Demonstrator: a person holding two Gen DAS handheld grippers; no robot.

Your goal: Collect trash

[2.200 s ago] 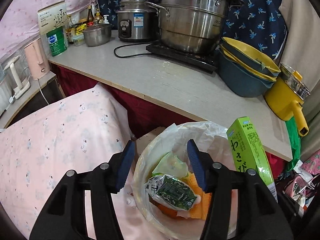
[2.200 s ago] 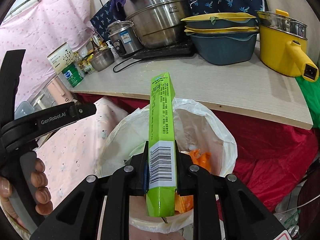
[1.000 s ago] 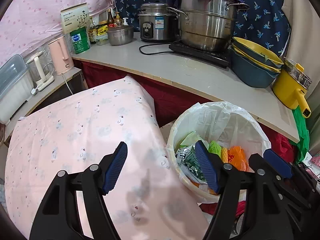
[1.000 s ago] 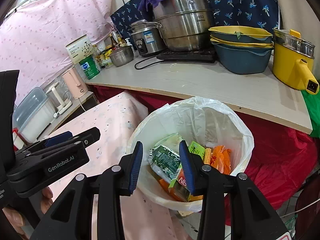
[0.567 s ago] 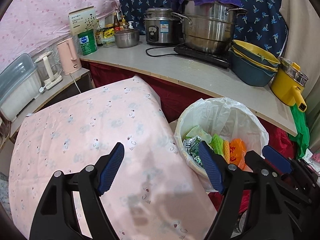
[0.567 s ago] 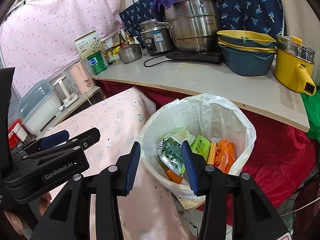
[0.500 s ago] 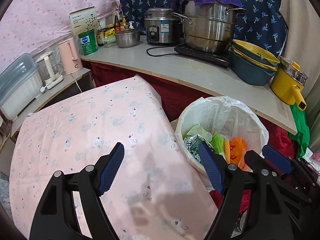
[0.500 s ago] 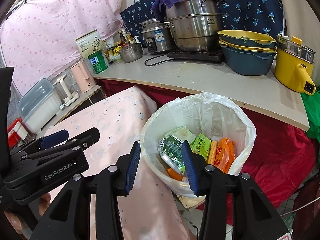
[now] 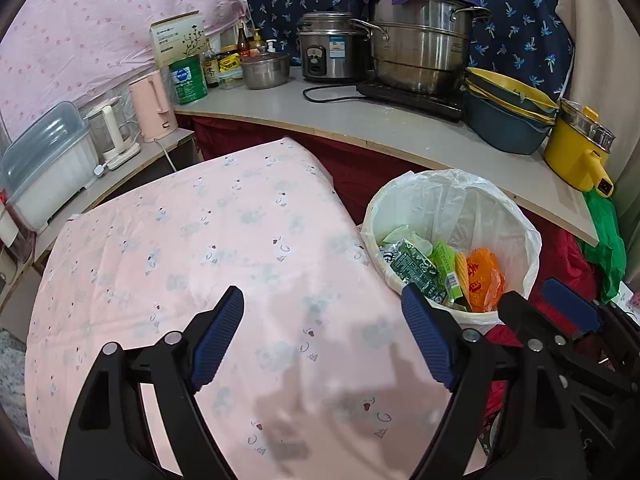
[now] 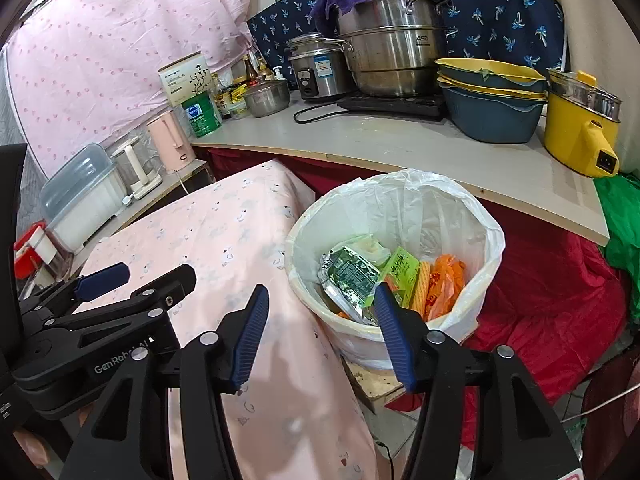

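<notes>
left gripper (image 10: 96, 280): "GenRobot.AI" | steel pot (image 10: 392, 60): "ASD"

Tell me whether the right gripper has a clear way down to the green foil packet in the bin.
Probably yes: the right gripper is open above the bin rim, and the green foil packet lies uncovered on top.

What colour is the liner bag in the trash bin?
White, slightly translucent plastic liner bag, clearest in the right wrist view.

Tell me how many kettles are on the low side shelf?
2. The pink plastic kettle stands at the shelf's end nearest the grey counter; the clear glass kettle on a white base stands beside it, next to the lidded plastic box. Others may be hidden.
</notes>
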